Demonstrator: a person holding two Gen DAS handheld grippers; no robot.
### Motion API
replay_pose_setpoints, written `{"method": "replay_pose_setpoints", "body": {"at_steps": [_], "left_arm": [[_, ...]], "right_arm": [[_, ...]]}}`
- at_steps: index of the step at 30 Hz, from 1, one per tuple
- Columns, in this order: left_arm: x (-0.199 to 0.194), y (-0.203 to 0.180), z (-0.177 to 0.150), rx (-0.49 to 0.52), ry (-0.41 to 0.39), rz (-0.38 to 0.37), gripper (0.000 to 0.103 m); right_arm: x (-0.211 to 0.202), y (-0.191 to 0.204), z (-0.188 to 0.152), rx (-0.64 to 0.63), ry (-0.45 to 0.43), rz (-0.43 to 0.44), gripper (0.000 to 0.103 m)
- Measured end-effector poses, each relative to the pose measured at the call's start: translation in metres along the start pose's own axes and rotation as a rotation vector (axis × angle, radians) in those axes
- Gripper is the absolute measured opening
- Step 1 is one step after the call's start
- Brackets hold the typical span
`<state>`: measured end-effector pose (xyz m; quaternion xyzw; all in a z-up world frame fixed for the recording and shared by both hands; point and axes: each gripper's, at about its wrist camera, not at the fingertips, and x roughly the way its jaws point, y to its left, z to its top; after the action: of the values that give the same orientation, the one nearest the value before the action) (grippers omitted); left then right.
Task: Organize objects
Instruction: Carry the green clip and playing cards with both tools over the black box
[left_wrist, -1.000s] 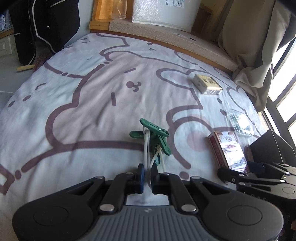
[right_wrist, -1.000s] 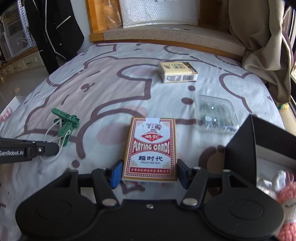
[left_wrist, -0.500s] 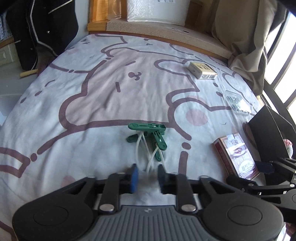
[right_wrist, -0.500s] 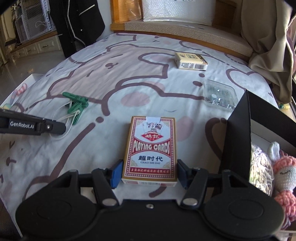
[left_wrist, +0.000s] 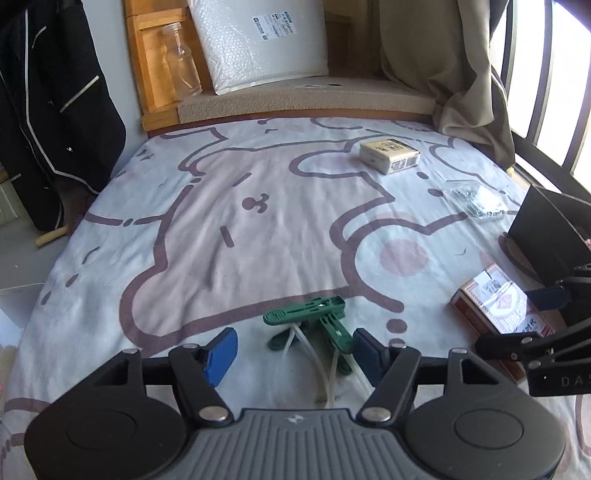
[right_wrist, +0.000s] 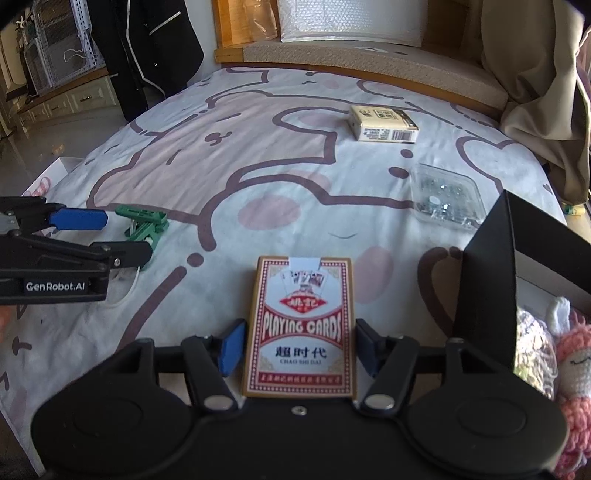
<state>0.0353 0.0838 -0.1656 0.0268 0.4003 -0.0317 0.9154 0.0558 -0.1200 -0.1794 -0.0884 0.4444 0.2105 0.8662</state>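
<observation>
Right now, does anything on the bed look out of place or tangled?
Yes: the green clothespins lie jumbled, crossing each other with white cord looped through them, between the left gripper's open jaws. Nothing looks spilled or damaged.

The bed (right_wrist: 258, 122) carries a white sheet printed with brown-outlined cartoon shapes and pink patches. Lying directly on it: green clothes pegs (left_wrist: 314, 325) with white cord near left, a cream carton (right_wrist: 384, 123) far right, a clear plastic case (right_wrist: 445, 197) nearer on the right. An open black box (right_wrist: 524, 258) stands at the near right edge.
</observation>
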Motion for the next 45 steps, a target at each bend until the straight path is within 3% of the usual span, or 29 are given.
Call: {"method": "replay_pose_setpoints", "body": {"at_steps": [8,13,32,33,45], "left_arm": [[0.011,0.0,0.0,-0.019,-0.023,-0.038,0.062],[0.013,-0.004,0.001,0.013,-0.027,-0.039,0.051],[-0.001,-0.013,0.003,0.009,-0.019,-0.048,0.046],[-0.002,-0.013,0.003,0.008,-0.019,-0.05,0.039],[-0.022,-0.015,0.01,-0.012,-0.05,-0.05,0.039]], "right_arm": [[0.005,-0.004,0.005,0.017,-0.01,0.014,0.065],[0.008,-0.005,0.008,0.024,-0.004,0.016,0.065],[0.005,-0.004,0.011,0.028,-0.003,0.004,0.06],[0.005,-0.004,0.011,0.03,-0.003,0.005,0.06],[-0.011,0.001,0.013,0.026,-0.025,0.012,0.06]]}}
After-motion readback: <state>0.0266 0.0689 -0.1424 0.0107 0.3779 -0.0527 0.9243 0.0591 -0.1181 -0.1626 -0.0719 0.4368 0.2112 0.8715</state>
